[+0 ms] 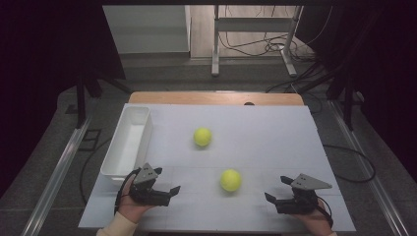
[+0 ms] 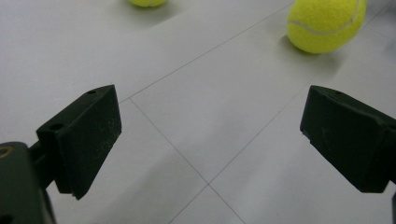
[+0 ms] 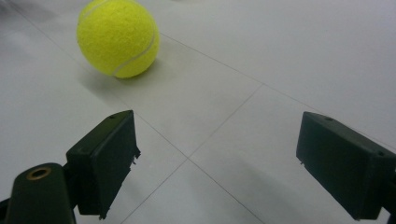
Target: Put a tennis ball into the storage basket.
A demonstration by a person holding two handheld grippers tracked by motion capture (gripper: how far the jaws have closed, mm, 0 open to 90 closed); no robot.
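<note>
- Near tennis ball (image 1: pixel 230 180): bright yellow-green, fuzzy, with a pale curved seam; it rests on the white surface (image 1: pixel 275 137) toward the front, about midway across.
- Far tennis ball (image 1: pixel 202 136): same colour, farther back and slightly left, well apart from the first.
- White bin (image 1: pixel 129 141): long, rectangular, open-topped, upright along the surface's left edge; inside it looks bare.

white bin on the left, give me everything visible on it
The white bin is a long, narrow rectangular tub, plastic by its look, with a rolled rim and plain walls. It sits upright and open-topped on the white table along its left edge, long side running away from the person. It looks empty. Nothing touches it; the left gripper is just beyond its near end, open.
</note>
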